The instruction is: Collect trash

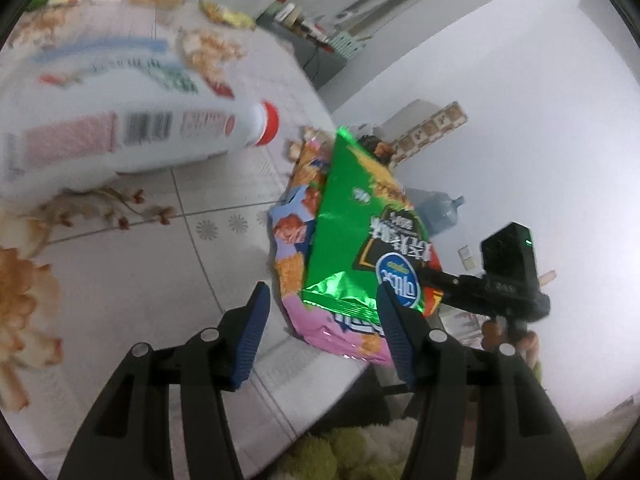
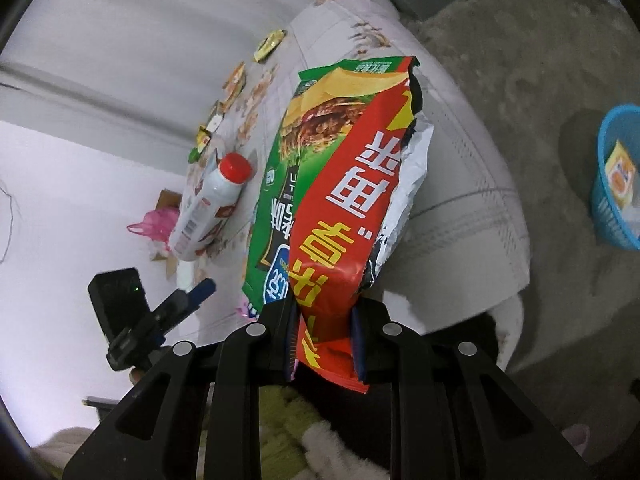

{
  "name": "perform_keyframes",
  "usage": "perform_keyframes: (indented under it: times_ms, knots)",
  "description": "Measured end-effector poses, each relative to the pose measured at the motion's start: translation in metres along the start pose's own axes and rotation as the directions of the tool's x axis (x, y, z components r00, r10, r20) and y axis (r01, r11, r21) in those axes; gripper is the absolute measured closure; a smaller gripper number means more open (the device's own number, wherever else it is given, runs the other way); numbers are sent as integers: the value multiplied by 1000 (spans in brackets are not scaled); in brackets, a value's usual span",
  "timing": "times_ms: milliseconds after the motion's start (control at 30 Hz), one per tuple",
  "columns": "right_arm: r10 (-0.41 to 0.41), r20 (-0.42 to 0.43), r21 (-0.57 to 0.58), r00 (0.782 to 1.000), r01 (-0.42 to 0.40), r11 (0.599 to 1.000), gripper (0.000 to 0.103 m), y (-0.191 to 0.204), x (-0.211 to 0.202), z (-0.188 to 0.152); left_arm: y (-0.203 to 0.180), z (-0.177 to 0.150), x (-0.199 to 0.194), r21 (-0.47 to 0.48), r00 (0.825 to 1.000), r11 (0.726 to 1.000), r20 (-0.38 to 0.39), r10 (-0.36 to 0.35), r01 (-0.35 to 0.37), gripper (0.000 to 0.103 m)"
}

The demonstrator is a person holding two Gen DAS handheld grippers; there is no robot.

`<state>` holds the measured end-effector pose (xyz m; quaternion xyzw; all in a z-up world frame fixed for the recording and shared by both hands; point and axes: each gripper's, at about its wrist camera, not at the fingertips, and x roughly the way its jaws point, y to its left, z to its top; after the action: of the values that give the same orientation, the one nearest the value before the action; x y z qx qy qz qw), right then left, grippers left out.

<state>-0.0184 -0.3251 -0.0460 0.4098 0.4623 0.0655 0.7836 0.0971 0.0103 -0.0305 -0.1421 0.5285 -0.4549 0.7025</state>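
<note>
My right gripper [image 2: 324, 332] is shut on the bottom corner of a green and red chip bag [image 2: 340, 200], which it holds up over the table's edge. From the left wrist view, that bag [image 1: 360, 220] stands in front of a pink and blue snack bag [image 1: 288, 248] lying at the table's edge. My left gripper [image 1: 322, 292] is open, its blue pads either side of the pink bag's near end and gripping nothing. A white bottle with a red cap [image 1: 120, 128] lies on its side on the table, further back to the left.
The table wears a white floral cloth [image 1: 140, 280]. Several small wrappers [image 2: 234, 80] lie along its far side. A blue basket [image 2: 618, 184] with a yellow packet inside stands on the floor to the right. A pink plastic bag [image 2: 154, 220] sits beyond the table.
</note>
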Motion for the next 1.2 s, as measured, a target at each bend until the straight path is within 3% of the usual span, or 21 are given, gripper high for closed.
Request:
perform_keyframes:
  times_ms: [67, 167, 200, 233, 400, 533, 633, 700, 933, 967, 1000, 1033, 1100, 1133, 1200]
  knots:
    - [37, 21, 15, 999, -37, 999, 83, -12, -5, -8, -2, 7, 11, 30, 999, 998, -9, 50, -49, 51]
    - [229, 68, 116, 971, -235, 965, 83, -32, -8, -13, -10, 11, 18, 92, 991, 987, -13, 133, -131, 52]
    - [301, 84, 151, 950, -311, 938, 84, -39, -7, -13, -11, 13, 20, 88, 993, 989, -13, 120, -118, 52]
    - [389, 112, 185, 915, -403, 896, 85, -47, -7, -14, -11, 14, 20, 82, 994, 991, -12, 106, -105, 53]
    - [561, 230, 224, 796, -604, 765, 87, -62, -17, -9, -19, 14, 23, 117, 990, 984, -17, 139, -136, 52]
    - [588, 308, 220, 748, -658, 721, 87, -72, -31, -4, -32, 14, 37, 189, 976, 961, -46, 214, -202, 52]
    - [578, 333, 225, 746, -657, 719, 87, -77, -37, -4, -46, 12, 50, 280, 949, 917, -51, 310, -285, 49]
    - [558, 339, 233, 757, -642, 730, 87, -77, -38, -4, -57, 10, 60, 350, 929, 878, -53, 366, -326, 44]
    - [508, 329, 253, 796, -592, 765, 87, -73, -39, -6, -72, 4, 82, 477, 849, 742, 19, 528, -472, 43]
    - [501, 329, 253, 800, -586, 770, 87, -72, -39, -6, -73, 2, 84, 492, 840, 722, 33, 542, -486, 46]
    - [494, 330, 254, 804, -580, 774, 87, -73, -40, -4, -77, 0, 87, 505, 847, 719, 46, 530, -477, 56]
    - [486, 331, 255, 809, -572, 779, 87, -76, -44, -5, -79, -2, 87, 511, 849, 717, 50, 526, -474, 57]
    - [474, 336, 256, 814, -563, 786, 87, -78, -50, -9, -84, -7, 88, 532, 854, 709, 57, 517, -464, 73]
    - [469, 339, 257, 815, -560, 787, 87, -79, -52, -9, -86, -10, 88, 545, 854, 699, 64, 517, -464, 77]
    - [465, 351, 256, 813, -561, 788, 87, -80, -56, -10, -91, -13, 95, 571, 855, 681, 75, 514, -459, 94]
